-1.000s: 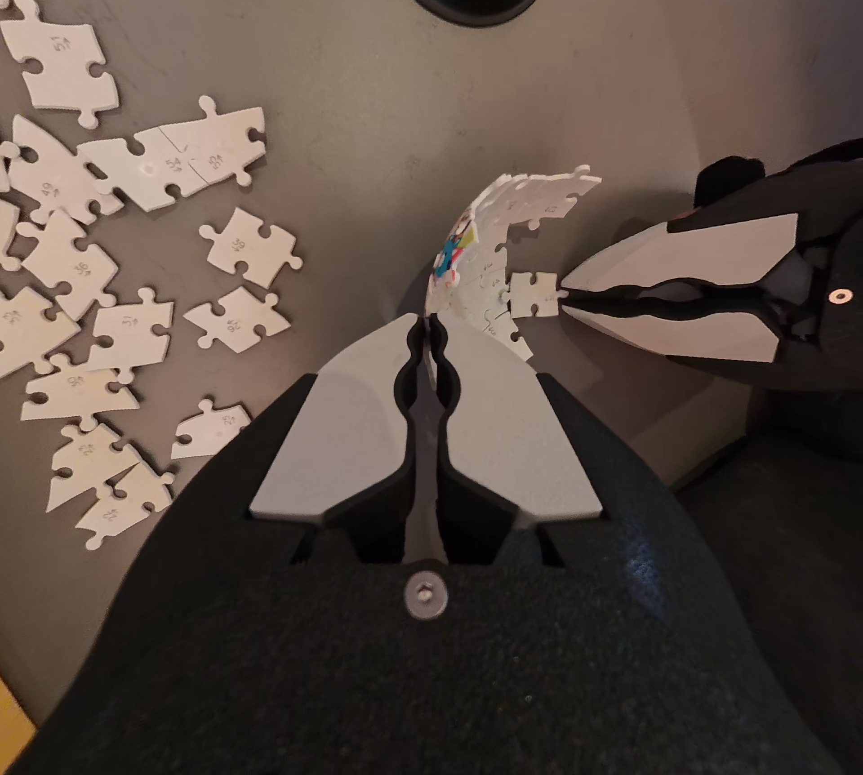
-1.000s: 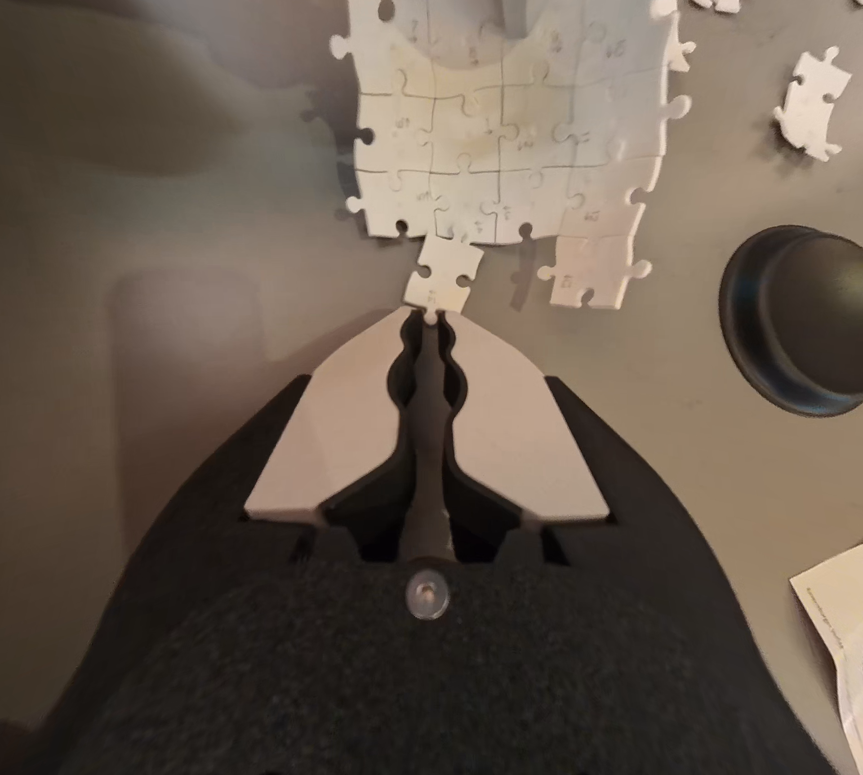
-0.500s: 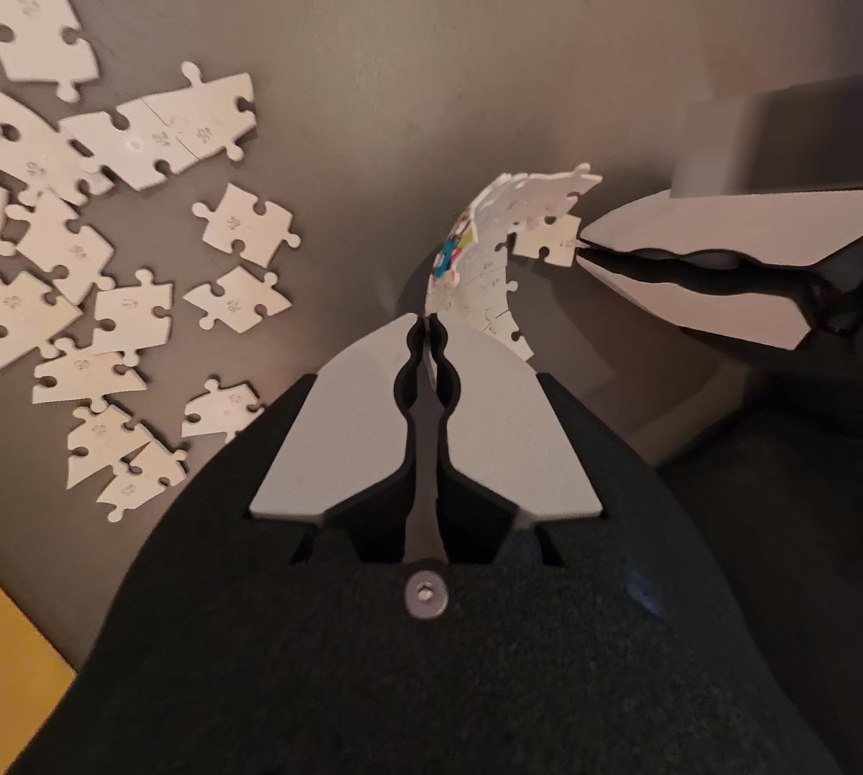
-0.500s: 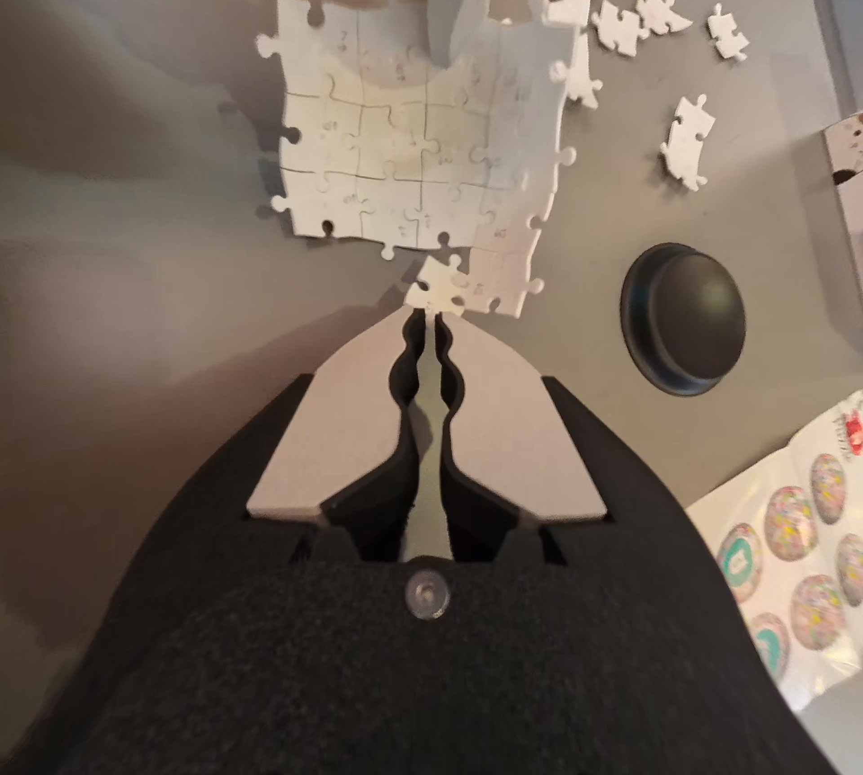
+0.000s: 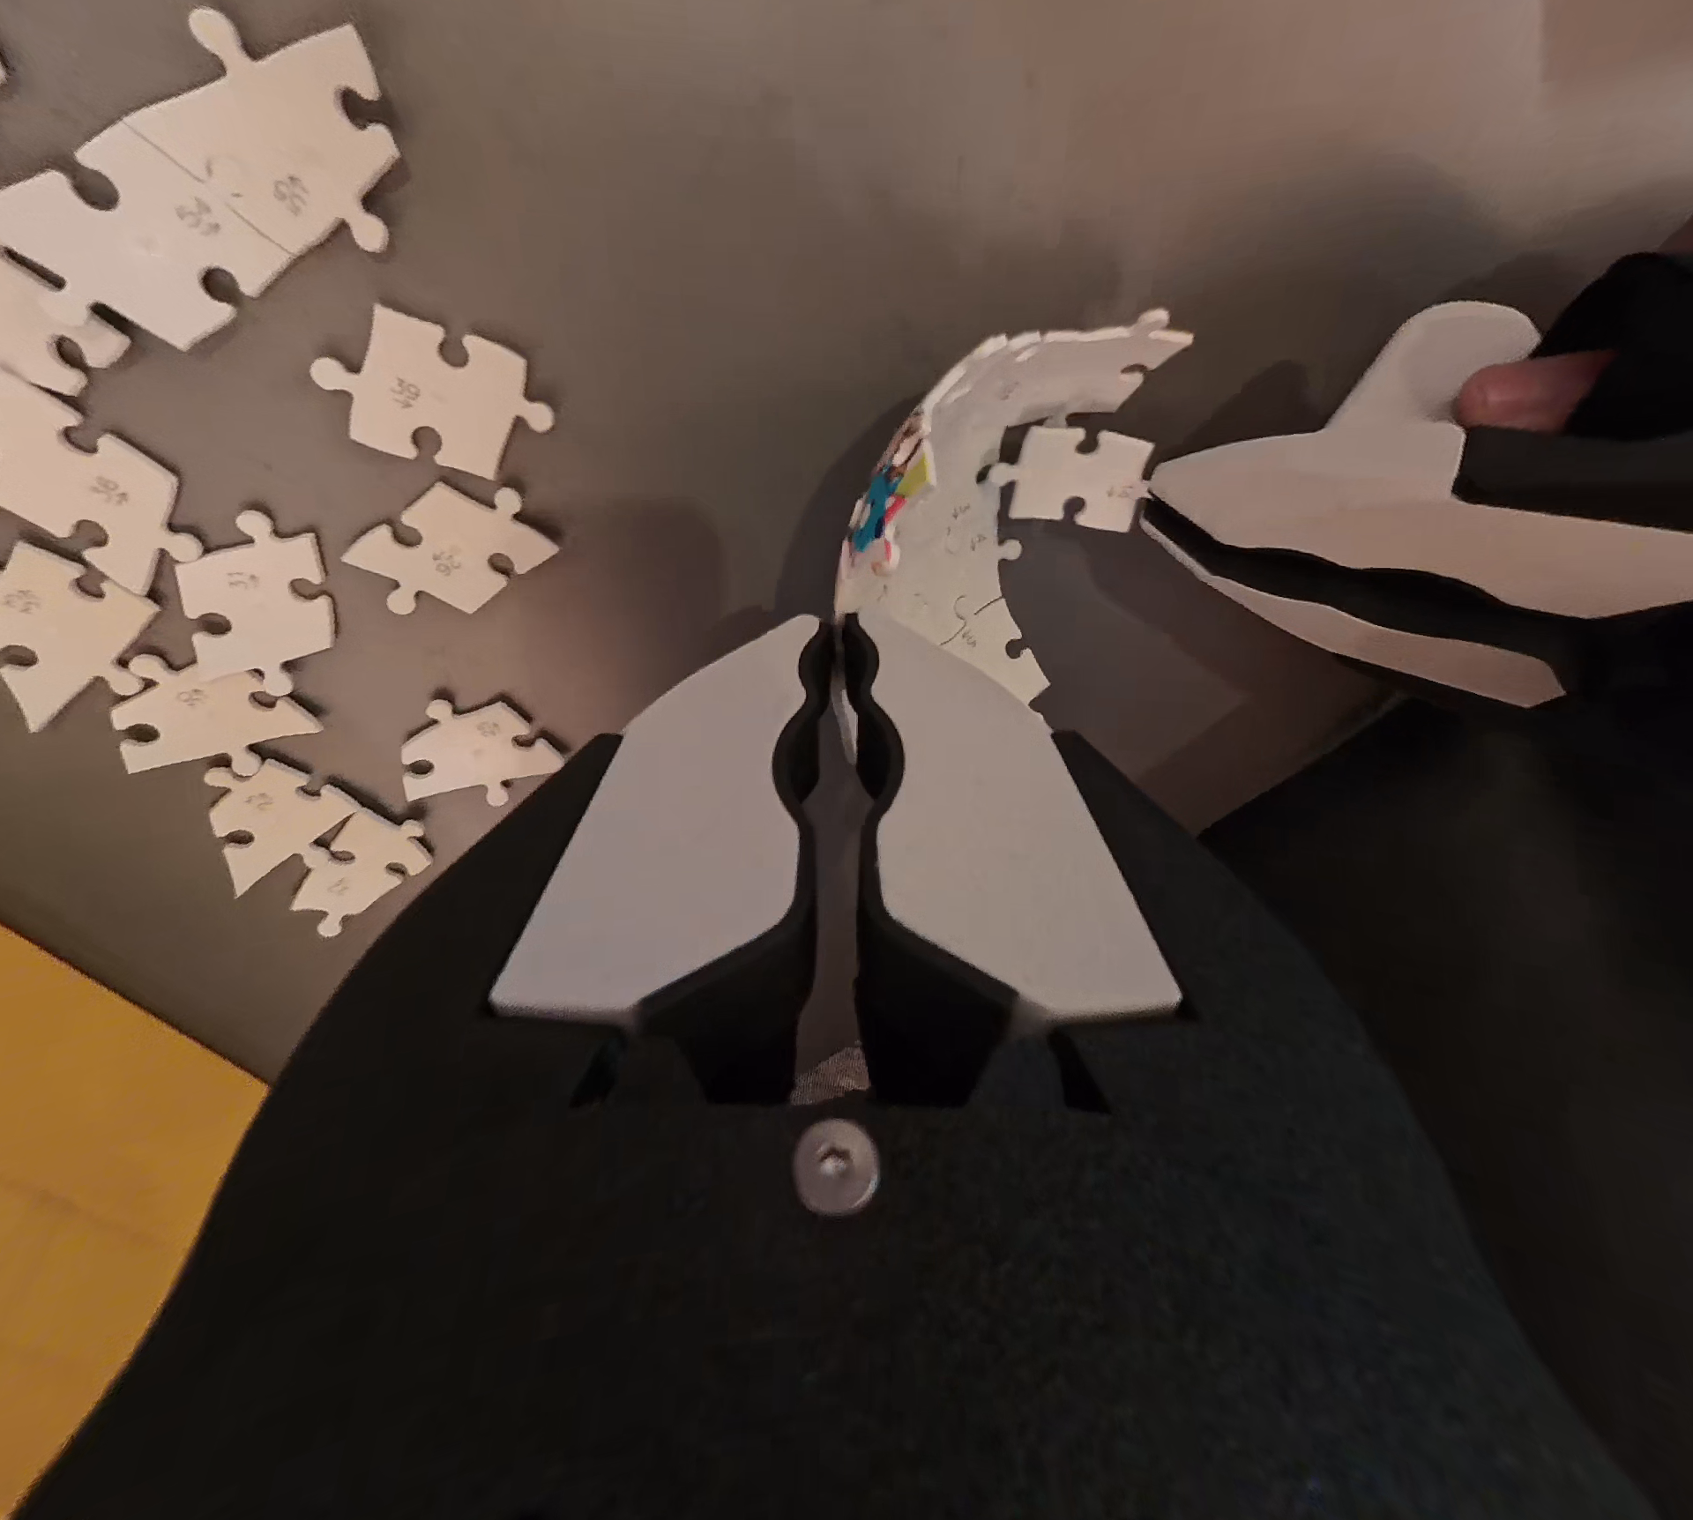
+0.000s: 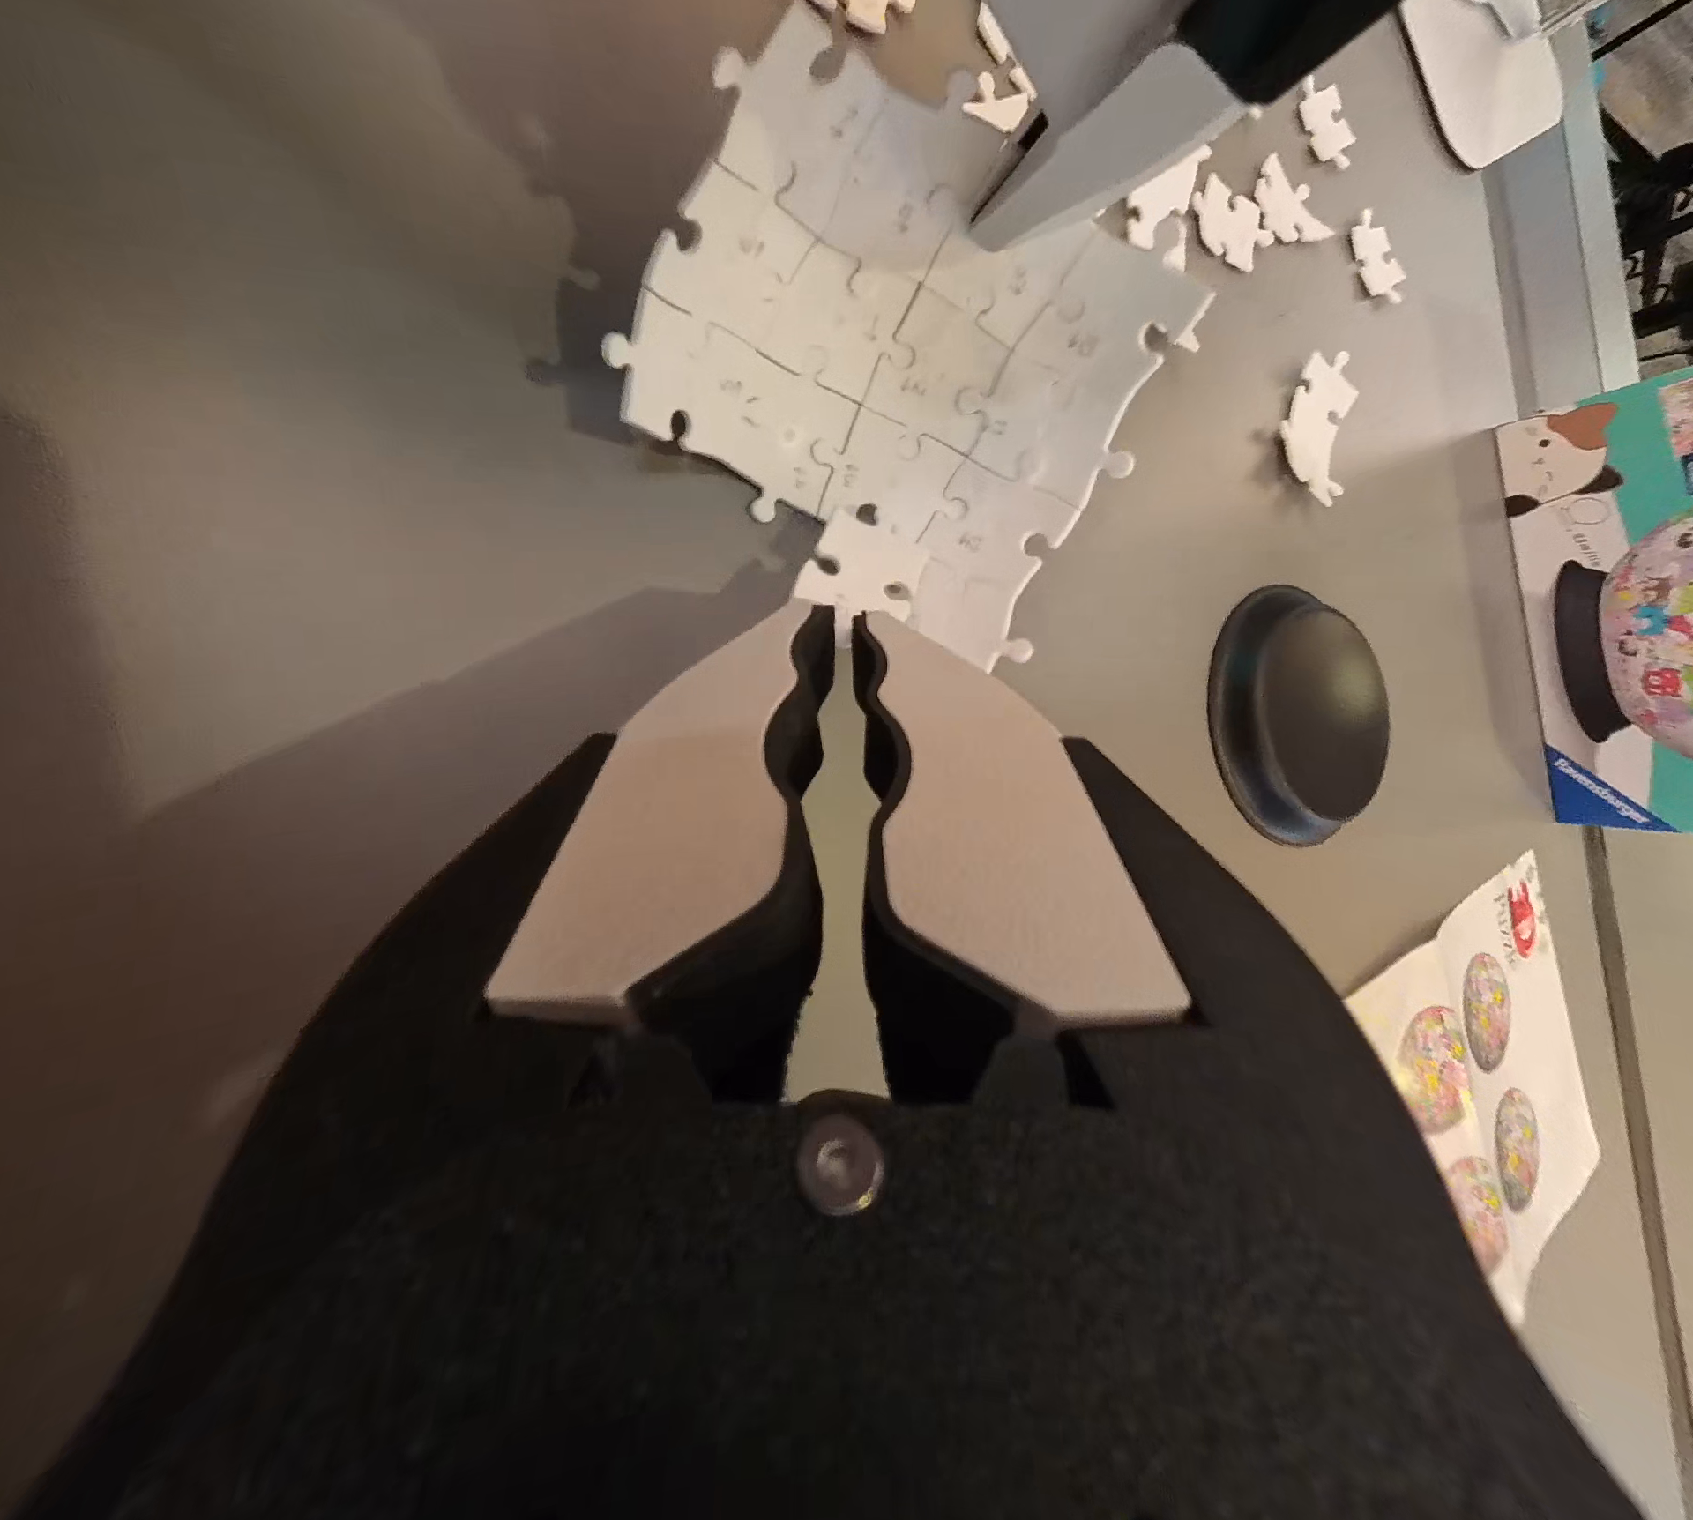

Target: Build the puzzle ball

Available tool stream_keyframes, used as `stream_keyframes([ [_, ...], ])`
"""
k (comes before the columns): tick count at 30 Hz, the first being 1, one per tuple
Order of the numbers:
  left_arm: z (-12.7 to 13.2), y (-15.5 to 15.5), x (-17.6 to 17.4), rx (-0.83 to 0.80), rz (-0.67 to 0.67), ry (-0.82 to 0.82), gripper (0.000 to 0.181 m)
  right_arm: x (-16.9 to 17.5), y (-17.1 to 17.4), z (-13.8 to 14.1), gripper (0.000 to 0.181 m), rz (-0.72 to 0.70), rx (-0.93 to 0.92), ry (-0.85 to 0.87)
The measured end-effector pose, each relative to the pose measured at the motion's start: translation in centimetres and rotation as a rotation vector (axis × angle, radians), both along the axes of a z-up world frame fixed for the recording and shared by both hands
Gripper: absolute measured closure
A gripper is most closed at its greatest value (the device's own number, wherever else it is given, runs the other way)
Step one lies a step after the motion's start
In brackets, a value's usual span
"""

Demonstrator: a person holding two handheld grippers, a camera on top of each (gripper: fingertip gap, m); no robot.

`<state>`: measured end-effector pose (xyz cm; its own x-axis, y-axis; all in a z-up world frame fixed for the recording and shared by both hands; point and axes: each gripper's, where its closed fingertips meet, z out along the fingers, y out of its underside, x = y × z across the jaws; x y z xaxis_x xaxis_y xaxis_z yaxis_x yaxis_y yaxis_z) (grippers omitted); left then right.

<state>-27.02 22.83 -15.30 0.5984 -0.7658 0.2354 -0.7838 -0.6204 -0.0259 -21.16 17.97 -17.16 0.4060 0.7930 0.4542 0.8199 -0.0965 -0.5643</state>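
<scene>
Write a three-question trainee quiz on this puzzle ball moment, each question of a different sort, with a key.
1. True or false: the right gripper is shut on a single puzzle piece.
2. What does the left gripper hold? A) the black stand B) the curved assembled panel C) a loose piece from the table
3. Fill in: in the right wrist view, the black stand sits on the grey table to the ___ of the curved assembled panel.

Key: 1 true. 2 B; it grips the panel's edge. 3 right.
</scene>
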Motion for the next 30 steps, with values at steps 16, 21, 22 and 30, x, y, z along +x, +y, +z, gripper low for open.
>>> stream_keyframes([
  [16, -0.5, -0.1, 0.0, -0.088, -0.032, 0.075, 0.179, 0.3, -0.5, -2.0, 0.177, -0.059, -0.088, 0.03],
  [21, -0.6, -0.1, -0.2, -0.099, -0.025, 0.075, 0.179, 0.0, -0.7, -2.1, 0.177, -0.086, -0.145, 0.081],
  [22, -0.6, -0.1, -0.2, -0.1, -0.025, 0.076, 0.179, 0.0, -0.7, -2.1, 0.177, -0.094, -0.145, 0.082],
  [30, -0.6, 0.1, -0.2, -0.094, -0.024, 0.079, 0.179, 0.2, -0.5, -2.0, 0.17, -0.108, -0.134, 0.086],
])
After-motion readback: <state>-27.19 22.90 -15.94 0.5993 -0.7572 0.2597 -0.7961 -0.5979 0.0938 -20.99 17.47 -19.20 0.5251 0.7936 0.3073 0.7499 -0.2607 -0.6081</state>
